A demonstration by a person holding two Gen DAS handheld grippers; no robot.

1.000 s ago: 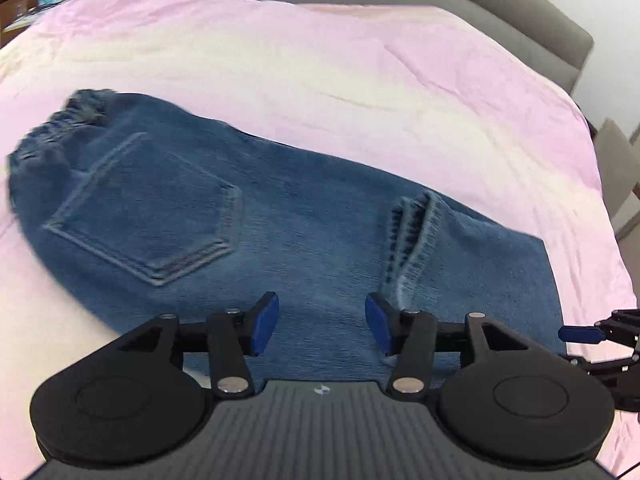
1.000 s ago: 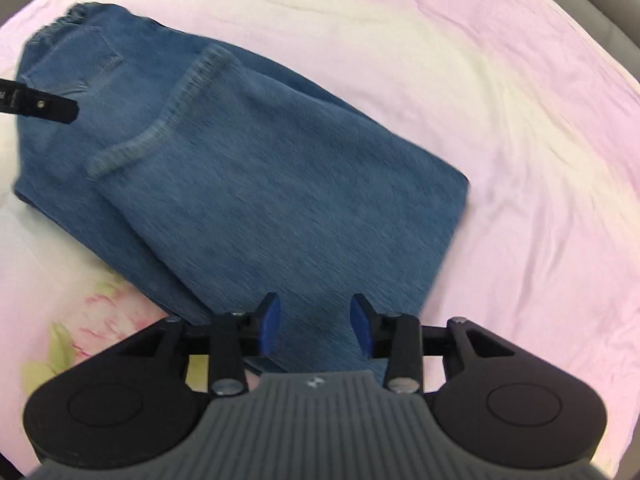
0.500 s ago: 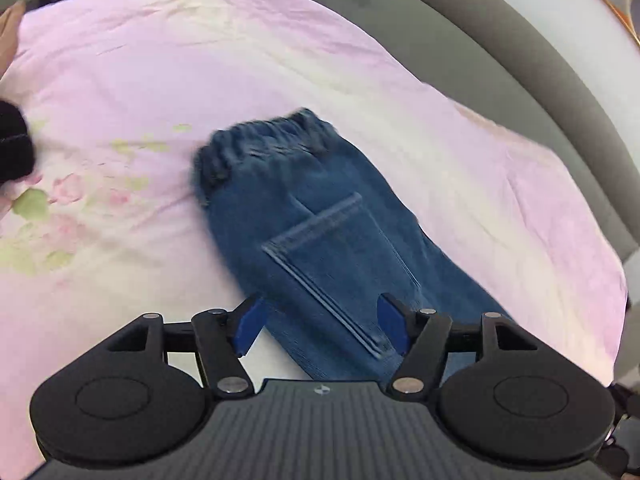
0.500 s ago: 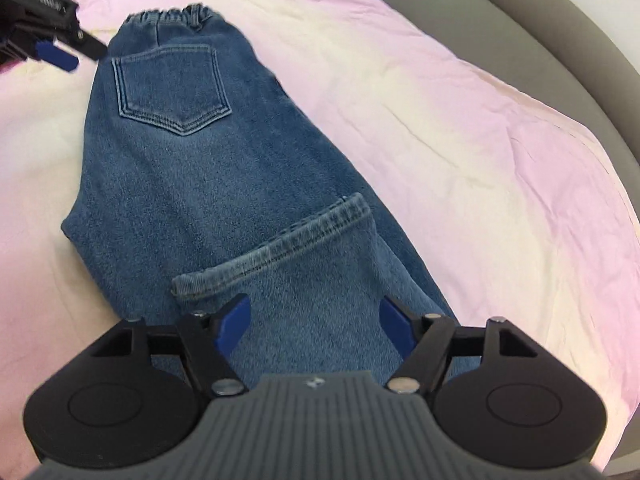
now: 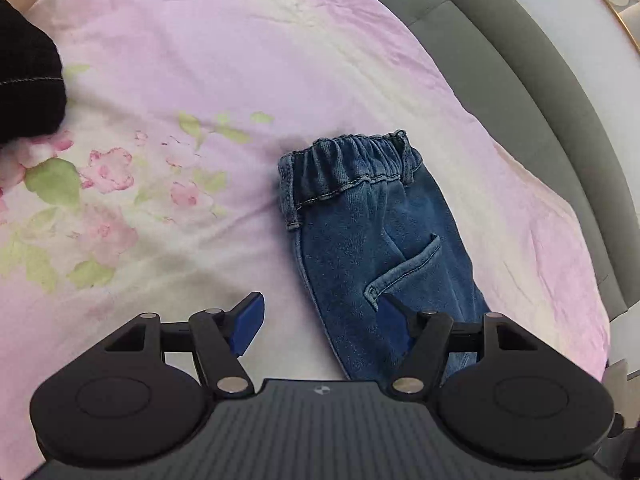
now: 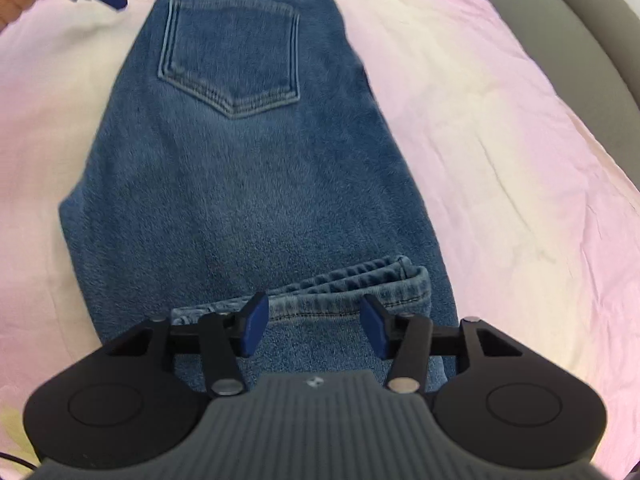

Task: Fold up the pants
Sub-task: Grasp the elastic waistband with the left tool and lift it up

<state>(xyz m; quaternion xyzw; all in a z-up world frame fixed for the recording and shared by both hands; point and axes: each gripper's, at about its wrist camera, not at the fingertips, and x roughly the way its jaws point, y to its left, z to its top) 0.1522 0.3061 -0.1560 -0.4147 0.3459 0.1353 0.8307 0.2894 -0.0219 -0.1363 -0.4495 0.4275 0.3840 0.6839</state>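
we see blue jeans lying flat on a pink bed sheet with flowers printed on it. the jeans are folded up once, so the leg hems lie across the middle of the cloth. the stretchy waistband points toward the far edge of the bed, and a back pocket faces up.

our left gripper hangs over the side edge of the jeans near the waistband. its claws are wide open and hold nothing; one blue pad is over the sheet and the other over the jeans.

our right gripper hangs over the leg hems. its claws have just been closing a bit, but they are apart with nothing pinched between them.

a grey headboard runs along the far edge of the bed. a black sleeve shows at the left side.
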